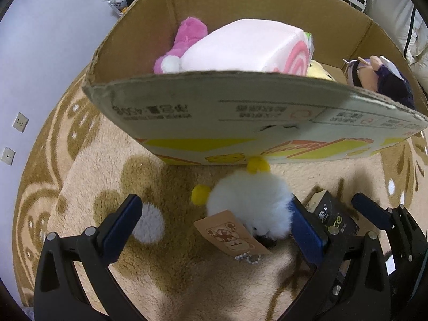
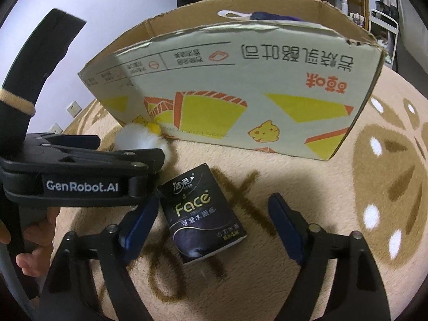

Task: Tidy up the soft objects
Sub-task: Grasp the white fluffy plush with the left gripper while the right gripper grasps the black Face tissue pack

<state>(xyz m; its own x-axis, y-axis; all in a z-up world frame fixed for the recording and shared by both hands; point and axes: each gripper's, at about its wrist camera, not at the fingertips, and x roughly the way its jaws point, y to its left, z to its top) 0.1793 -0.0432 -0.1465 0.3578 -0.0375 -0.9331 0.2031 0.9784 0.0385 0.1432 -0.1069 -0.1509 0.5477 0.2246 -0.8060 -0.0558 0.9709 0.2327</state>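
**Two hand-held grippers poised over the last soft things on the rug**

The dark tissue pack (image 2: 204,214) lies flat on the patterned rug (image 2: 334,187), directly ahead of the right hand-held gripper (image 2: 214,222) and between its two fingers. Its long axis runs away from that gripper, tilted a little to one side, so the narrow width faces the blue pads (image 2: 285,227). Those jaws stand fairly wide and grip nothing; neither pad visibly presses on the pack, though the left-side pad sits just beside its edge.

Just to the left of the pack, the white fluffy toy (image 1: 250,203) with yellow pom-poms and a paper tag (image 1: 231,236) rests on the rug. It sits inside the spread of the left hand-held gripper (image 1: 214,224), close against that gripper's right-side finger (image 1: 306,230) and well apart from the other one. The left jaws are wide apart and hold nothing.

Each gripper is therefore nearest its own target, and both point steeply down at the rug, side by side and almost touching.

Beyond both lies the open cardboard box (image 1: 240,101), already holding a pink roll cushion (image 1: 248,46), a magenta plush (image 1: 187,37) and a doll (image 1: 379,76). I judge that closing on the pack is the step in hand.
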